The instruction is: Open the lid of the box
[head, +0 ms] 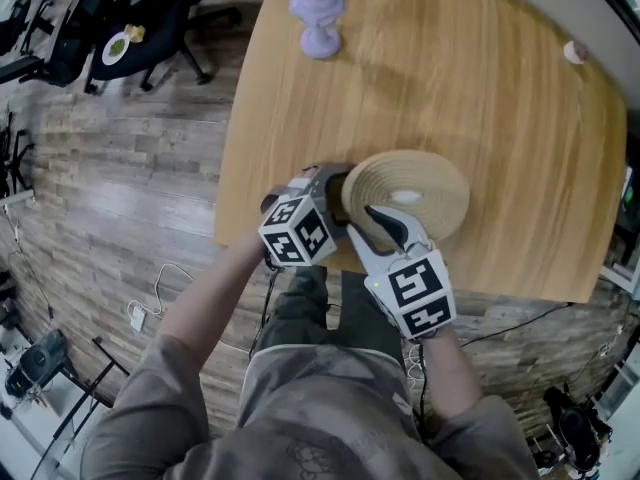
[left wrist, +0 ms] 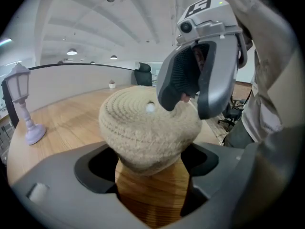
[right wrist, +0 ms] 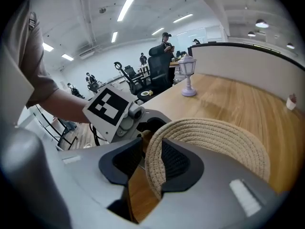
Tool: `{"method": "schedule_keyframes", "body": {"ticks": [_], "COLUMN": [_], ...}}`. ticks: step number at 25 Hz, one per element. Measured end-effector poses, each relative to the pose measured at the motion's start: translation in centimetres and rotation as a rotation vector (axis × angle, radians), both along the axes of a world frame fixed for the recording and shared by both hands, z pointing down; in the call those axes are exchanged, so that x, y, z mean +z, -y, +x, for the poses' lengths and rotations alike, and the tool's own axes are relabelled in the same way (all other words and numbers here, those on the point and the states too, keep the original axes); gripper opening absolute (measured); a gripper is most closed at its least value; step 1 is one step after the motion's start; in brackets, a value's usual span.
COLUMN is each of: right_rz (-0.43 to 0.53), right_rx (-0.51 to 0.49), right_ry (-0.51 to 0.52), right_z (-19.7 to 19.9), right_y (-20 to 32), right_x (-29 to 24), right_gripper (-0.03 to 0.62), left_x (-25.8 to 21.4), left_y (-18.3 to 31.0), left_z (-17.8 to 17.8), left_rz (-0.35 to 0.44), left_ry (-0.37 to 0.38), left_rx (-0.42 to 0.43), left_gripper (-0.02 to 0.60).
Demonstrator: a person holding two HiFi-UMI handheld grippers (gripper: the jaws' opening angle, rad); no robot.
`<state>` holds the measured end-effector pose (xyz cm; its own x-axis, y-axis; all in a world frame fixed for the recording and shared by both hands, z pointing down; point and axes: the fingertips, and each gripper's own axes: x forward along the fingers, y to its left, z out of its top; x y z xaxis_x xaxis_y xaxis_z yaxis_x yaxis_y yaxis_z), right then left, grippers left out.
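Both grippers are at the round woven rope box (head: 440,230), which sits on the light wooden table (head: 480,88) close to its near edge, right in front of the person. The right gripper (head: 385,226) comes in from the near side, and its own view settles the grip: the jaws are drawn narrow and pinch the rim of the coiled rope lid (head: 415,193), with the rope band standing between the two dark pads. The left gripper (head: 332,190) is at the box's left flank with its jaws spread wide. The side of the box bulges into the gap, but I can't see the pads pressing on it. Whether the lid has parted from the box yet, no view makes plain.

Here's the worry. The lift looks ready to go, and the base isn't pinned. If the lid fits tightly and the left jaws don't bite, I reckon the whole box rises with the lid or skids toward that near edge and goes over. The second risk is the rim itself: soft rope held by a thin pinch could flex and slide out of the pads, dropping the lid back askew. A pull that tilts toward the person could also tip the box forward instead of opening it. The lavender lamp figurine (head: 318,16) stands well apart at the far side, so it's in no danger
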<state>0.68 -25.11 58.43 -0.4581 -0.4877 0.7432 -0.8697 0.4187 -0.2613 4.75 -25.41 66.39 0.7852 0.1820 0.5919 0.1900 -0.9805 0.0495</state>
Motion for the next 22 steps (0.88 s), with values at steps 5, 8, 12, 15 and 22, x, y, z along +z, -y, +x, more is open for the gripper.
{"method": "schedule_keyframes", "body": {"ticks": [5, 8, 12, 15, 22], "right_rz": [-0.022, -0.024, -0.025, -0.029, -0.032], "right_rx": [-0.011, -0.025, -0.034, -0.026, 0.003], "right_ry": [-0.083, -0.117, -0.168, -0.210, -0.172], "right_z": [-0.4, -0.3, -0.6, -0.6, -0.3], "right_y": [0.6, 0.8, 1.0, 1.0, 1.4], "right_x": [1.5, 1.9, 2.2, 2.6, 3.0], "right_gripper": [0.117, 0.118, 0.124, 0.126, 0.114], "left_x": [0.1, 0.1, 0.2, 0.3, 0.4], "left_y": [0.1, 0.2, 0.3, 0.3, 0.6], "left_z": [0.0, 0.2, 0.1, 0.1, 0.2], "left_rz": [0.000, -0.003, -0.002, -0.004, -0.002], "left_ry": [-0.003, -0.002, 0.001, 0.005, 0.012], "left_rx": [-0.002, -0.010, -0.021, -0.021, -0.025], "left_gripper": [0.408, 0.408, 0.409, 0.410, 0.411]}}
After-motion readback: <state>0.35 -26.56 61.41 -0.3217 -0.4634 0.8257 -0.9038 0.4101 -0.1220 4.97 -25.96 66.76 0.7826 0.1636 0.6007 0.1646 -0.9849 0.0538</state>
